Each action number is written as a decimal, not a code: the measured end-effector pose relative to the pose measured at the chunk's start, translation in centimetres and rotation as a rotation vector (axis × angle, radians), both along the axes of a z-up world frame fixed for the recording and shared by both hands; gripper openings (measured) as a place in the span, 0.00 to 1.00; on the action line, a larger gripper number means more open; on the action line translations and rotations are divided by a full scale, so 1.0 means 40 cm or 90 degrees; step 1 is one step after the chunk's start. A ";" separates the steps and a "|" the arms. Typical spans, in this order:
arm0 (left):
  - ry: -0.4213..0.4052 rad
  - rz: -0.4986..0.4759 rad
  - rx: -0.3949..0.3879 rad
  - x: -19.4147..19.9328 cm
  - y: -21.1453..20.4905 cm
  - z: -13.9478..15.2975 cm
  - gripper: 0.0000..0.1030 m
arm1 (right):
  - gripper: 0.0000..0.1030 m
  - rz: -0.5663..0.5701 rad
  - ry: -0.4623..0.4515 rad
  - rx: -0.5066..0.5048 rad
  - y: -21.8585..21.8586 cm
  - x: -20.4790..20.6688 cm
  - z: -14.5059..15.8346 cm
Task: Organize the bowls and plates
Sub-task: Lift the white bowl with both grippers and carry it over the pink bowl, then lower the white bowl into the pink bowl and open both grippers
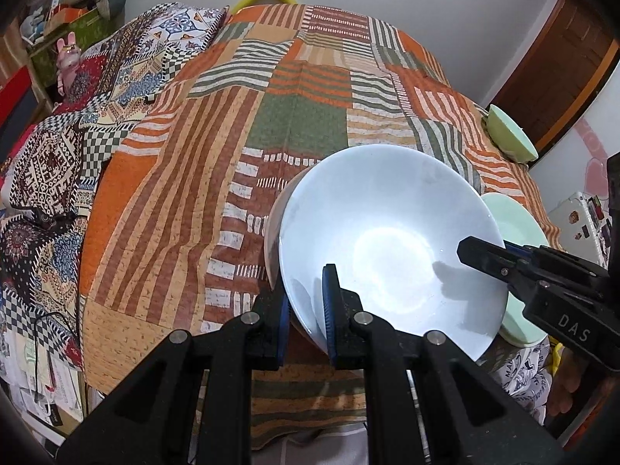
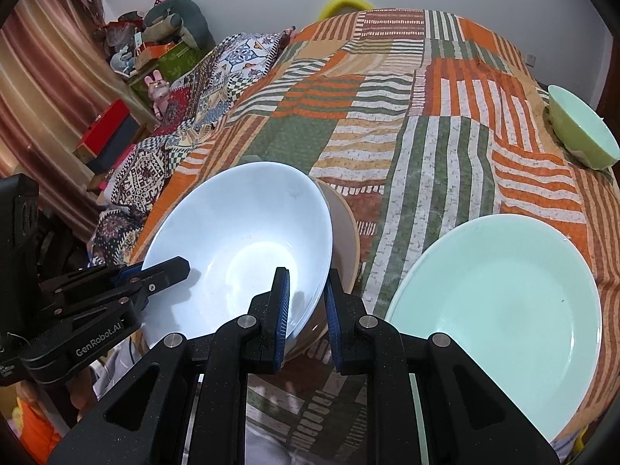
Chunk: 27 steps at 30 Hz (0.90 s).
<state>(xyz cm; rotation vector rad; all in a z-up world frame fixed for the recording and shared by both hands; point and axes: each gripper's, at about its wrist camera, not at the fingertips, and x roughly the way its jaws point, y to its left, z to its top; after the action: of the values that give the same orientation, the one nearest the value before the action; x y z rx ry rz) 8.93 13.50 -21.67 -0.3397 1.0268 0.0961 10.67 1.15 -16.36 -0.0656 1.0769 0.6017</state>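
A large white bowl (image 1: 387, 240) (image 2: 248, 248) hangs tilted, sitting in or just over a beige bowl (image 1: 273, 221) (image 2: 343, 232) on the patchwork bedspread (image 1: 232, 124). My left gripper (image 1: 306, 321) (image 2: 166, 269) is shut on the white bowl's near-left rim. At the opposite rim my right gripper (image 2: 306, 317) (image 1: 476, 252) is also shut on it. Whether the beige rim is caught too I cannot tell. A pale green plate (image 2: 496, 310) (image 1: 511, 224) lies to the right, and a green bowl (image 2: 581, 131) (image 1: 507, 131) stands at the far right edge.
A patterned quilt and pillow (image 2: 217, 89) lie along the bed's left side. Beyond them stand cluttered shelves with a pink rabbit toy (image 2: 157, 89) and a red box (image 2: 104, 128). A laptop with stickers (image 1: 577, 224) sits off the bed's right edge.
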 end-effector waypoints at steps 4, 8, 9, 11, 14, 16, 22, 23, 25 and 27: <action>-0.001 0.003 -0.007 0.003 0.005 -0.007 0.12 | 0.16 0.003 -0.005 -0.015 0.007 -0.001 -0.008; -0.010 0.007 0.010 0.005 0.001 -0.009 0.12 | 0.18 0.011 -0.017 -0.027 0.013 -0.005 -0.012; -0.009 0.009 0.010 0.006 0.001 -0.010 0.12 | 0.18 0.012 -0.017 -0.028 0.013 -0.005 -0.012; -0.008 0.012 0.007 0.008 0.002 -0.010 0.12 | 0.18 0.010 -0.017 -0.029 0.013 -0.002 -0.013; -0.006 0.014 0.008 0.013 0.000 -0.009 0.12 | 0.18 0.009 -0.016 -0.033 0.014 -0.001 -0.016; -0.006 0.013 0.013 0.014 -0.002 -0.009 0.12 | 0.18 0.007 -0.015 -0.034 0.014 -0.001 -0.016; 0.003 0.011 0.016 0.029 0.004 -0.027 0.12 | 0.20 0.009 0.001 -0.023 0.008 0.000 -0.002; 0.004 0.012 0.024 0.030 0.002 -0.028 0.14 | 0.21 0.007 -0.004 -0.025 0.005 -0.001 0.001; -0.009 0.017 0.032 0.027 0.000 -0.020 0.14 | 0.37 -0.005 -0.036 -0.040 -0.006 -0.006 0.018; -0.008 0.018 0.047 0.029 -0.004 -0.014 0.14 | 0.46 -0.011 -0.060 -0.033 -0.019 -0.012 0.036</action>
<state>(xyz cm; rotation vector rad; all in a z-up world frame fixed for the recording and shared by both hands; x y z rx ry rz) 10.07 13.33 -22.22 -0.2873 1.0030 0.1574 10.17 0.38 -14.91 -0.1295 1.0002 0.5501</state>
